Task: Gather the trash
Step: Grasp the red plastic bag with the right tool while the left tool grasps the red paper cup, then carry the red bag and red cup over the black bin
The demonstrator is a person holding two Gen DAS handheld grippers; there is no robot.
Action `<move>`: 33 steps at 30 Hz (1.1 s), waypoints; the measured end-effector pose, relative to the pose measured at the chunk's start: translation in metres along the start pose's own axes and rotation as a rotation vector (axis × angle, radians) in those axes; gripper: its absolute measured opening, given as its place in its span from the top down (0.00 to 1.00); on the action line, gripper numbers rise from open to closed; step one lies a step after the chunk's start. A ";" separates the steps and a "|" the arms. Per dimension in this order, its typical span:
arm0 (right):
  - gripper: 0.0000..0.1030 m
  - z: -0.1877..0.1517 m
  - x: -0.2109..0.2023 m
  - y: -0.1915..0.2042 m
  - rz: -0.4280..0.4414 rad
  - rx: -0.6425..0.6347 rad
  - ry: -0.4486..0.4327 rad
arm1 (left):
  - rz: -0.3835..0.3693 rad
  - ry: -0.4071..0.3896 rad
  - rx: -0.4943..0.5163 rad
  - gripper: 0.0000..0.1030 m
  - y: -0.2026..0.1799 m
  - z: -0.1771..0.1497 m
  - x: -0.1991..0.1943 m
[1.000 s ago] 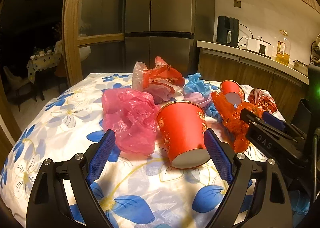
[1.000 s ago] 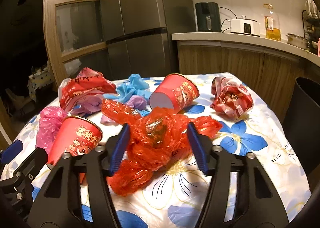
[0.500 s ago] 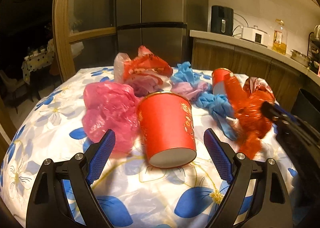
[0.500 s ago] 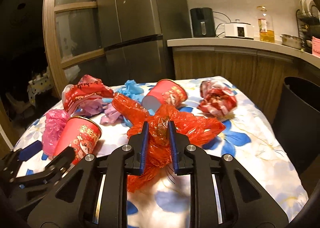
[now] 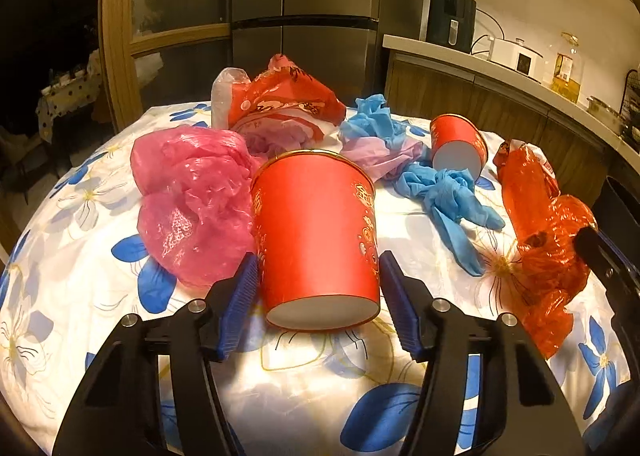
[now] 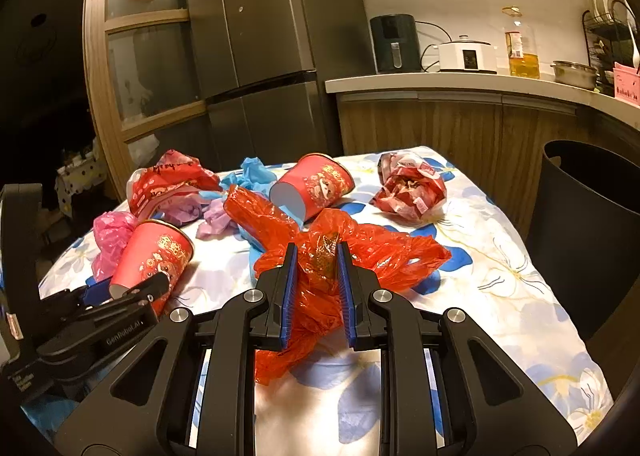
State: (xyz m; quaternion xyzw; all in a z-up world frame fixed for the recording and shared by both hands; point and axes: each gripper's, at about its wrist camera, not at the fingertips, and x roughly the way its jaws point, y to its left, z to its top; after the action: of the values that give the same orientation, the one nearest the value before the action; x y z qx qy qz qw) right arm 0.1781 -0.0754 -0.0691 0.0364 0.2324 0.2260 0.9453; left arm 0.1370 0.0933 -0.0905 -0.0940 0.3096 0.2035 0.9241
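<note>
A red paper cup [image 5: 316, 232] lies on its side on the flowered tablecloth [image 5: 80, 256], base toward me. My left gripper [image 5: 318, 288] has its blue pads on either side of the cup's base, closing in, with small gaps showing. My right gripper [image 6: 317, 284] is shut on a crumpled orange-red plastic bag [image 6: 320, 240] and holds it above the table; the bag also shows in the left wrist view [image 5: 544, 240]. The cup also shows in the right wrist view [image 6: 156, 260].
More trash lies on the table: a pink bag [image 5: 188, 196], a red printed bag [image 5: 280, 104], blue gloves [image 5: 440, 192], a second red cup [image 6: 316, 186], a crumpled red wrapper [image 6: 408, 188]. A black bin [image 6: 584, 212] stands at the table's right.
My right gripper closed on the orange-red bag and lifted it. My left gripper moved forward around the near red cup and its jaws narrowed onto it.
</note>
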 end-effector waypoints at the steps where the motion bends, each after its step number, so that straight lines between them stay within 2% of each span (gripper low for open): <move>1: 0.81 0.000 0.000 0.000 0.000 0.001 0.000 | -0.004 -0.002 -0.003 0.43 0.000 -0.001 -0.001; 8: 0.81 -0.001 -0.016 -0.011 -0.007 0.013 -0.022 | -0.013 -0.067 0.021 0.44 -0.009 -0.003 -0.027; 13: 0.81 0.000 -0.034 -0.018 -0.018 0.015 -0.051 | -0.039 -0.131 0.096 0.44 -0.036 -0.008 -0.057; 19: 0.81 0.008 -0.062 -0.034 -0.045 0.030 -0.108 | -0.093 -0.169 0.143 0.44 -0.068 0.000 -0.076; 24: 0.81 0.018 -0.090 -0.057 -0.099 0.047 -0.175 | -0.152 -0.213 0.189 0.44 -0.107 0.010 -0.094; 33: 0.81 0.039 -0.136 -0.122 -0.248 0.104 -0.281 | -0.268 -0.285 0.279 0.44 -0.191 0.030 -0.121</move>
State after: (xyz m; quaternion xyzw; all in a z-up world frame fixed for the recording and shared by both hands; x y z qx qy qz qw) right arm 0.1380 -0.2435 0.0019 0.0873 0.1122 0.0882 0.9859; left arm 0.1480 -0.1078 0.0167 0.0242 0.1858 0.0453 0.9813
